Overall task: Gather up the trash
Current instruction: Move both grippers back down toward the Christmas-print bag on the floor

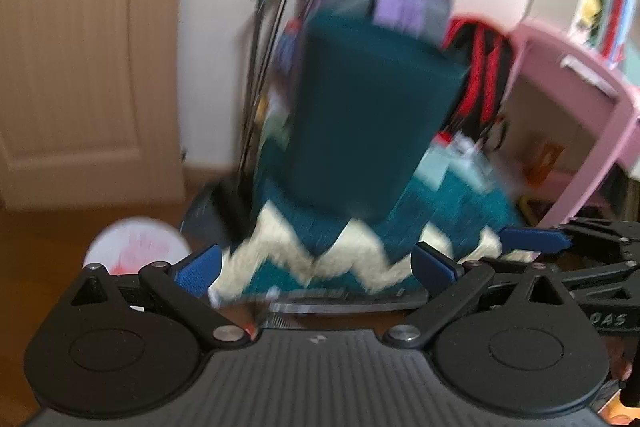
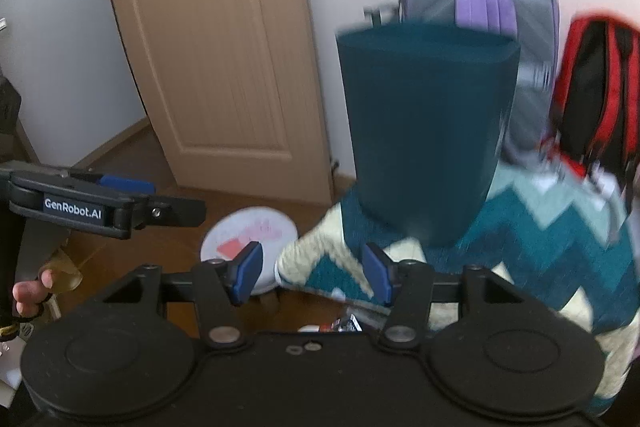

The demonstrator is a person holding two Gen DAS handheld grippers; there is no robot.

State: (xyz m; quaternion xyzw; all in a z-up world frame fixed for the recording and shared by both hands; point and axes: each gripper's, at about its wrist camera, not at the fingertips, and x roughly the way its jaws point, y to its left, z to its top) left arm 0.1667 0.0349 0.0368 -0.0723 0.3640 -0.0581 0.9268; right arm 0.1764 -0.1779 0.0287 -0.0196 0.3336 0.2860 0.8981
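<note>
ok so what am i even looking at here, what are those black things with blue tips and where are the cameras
These are two handheld grippers, no robot arm: a person carries one in each hand. Each has a fisheye camera looking forward along its two blue-padded fingers, so each picture shows its own gripper at the bottom.

One picture is from the left gripper, whose jaws stand wide open with nothing between them. The other is from the right gripper, also open and empty; the left one shows at its left edge, with the person's fingers below.

Ahead on the wooden floor lies a teal zigzag rug with a tall dark teal bin on it, and a round white disc beside the rug. Both pictures are blurred.
</note>
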